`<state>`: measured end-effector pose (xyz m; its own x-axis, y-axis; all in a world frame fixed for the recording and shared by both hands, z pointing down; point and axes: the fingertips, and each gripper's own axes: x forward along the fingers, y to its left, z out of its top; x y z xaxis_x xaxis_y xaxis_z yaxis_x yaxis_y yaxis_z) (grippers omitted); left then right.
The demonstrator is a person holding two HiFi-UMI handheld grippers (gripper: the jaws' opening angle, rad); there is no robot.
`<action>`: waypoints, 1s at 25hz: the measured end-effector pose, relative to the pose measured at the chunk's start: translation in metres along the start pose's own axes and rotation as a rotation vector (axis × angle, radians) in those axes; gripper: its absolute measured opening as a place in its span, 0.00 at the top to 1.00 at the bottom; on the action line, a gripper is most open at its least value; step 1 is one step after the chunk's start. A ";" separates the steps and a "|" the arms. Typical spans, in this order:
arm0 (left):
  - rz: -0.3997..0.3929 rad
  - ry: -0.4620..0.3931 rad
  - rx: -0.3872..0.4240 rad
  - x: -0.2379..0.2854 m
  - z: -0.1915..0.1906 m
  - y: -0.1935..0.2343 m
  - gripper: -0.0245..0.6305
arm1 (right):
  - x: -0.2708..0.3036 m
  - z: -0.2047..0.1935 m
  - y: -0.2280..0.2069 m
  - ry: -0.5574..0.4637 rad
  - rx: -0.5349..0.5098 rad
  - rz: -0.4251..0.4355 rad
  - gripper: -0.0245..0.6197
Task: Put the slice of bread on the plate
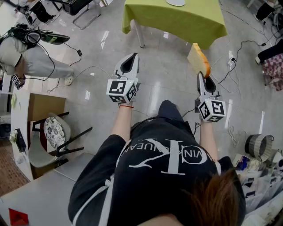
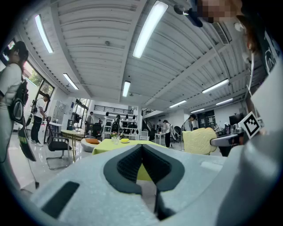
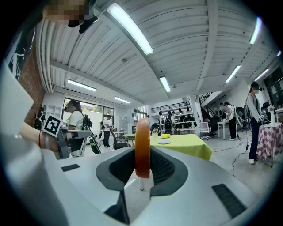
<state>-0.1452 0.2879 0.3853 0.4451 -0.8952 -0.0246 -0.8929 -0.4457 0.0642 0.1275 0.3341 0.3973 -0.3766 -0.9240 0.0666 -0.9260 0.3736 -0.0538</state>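
My right gripper (image 1: 203, 76) is shut on a slice of bread (image 1: 198, 59), pale with an orange-brown crust, and holds it level above the floor. In the right gripper view the bread (image 3: 142, 145) stands edge-on between the two pads. A white plate (image 3: 164, 142) lies on the green-covered table (image 3: 188, 145) some way ahead; the plate (image 1: 176, 2) shows at the head view's top edge. My left gripper (image 1: 128, 58) is level beside the right one, shut and empty, its pads (image 2: 132, 163) meeting in a line. The left gripper view shows the bread (image 2: 199, 140) off to the right.
The green table (image 1: 177, 20) is beyond a stretch of glossy floor. A person (image 1: 31, 59) stands at the left, near a chair (image 1: 55, 134) and a wooden cabinet. Cables (image 1: 232, 66) trail over the floor at right, with clutter (image 1: 258, 148) lower right. Several people stand in the background.
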 end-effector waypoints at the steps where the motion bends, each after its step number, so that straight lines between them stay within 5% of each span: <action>1: 0.000 0.000 0.001 0.002 0.000 0.001 0.95 | 0.001 0.000 0.000 -0.001 0.000 -0.002 0.83; 12: -0.005 0.030 -0.041 0.034 -0.010 0.012 0.95 | 0.025 -0.002 -0.021 0.039 0.017 -0.027 0.83; 25: -0.001 0.044 -0.043 0.151 -0.013 0.063 0.95 | 0.150 -0.002 -0.077 0.047 0.049 -0.012 0.82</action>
<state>-0.1337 0.1247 0.3987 0.4495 -0.8930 0.0196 -0.8891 -0.4452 0.1067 0.1422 0.1671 0.4131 -0.3672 -0.9230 0.1146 -0.9287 0.3569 -0.1010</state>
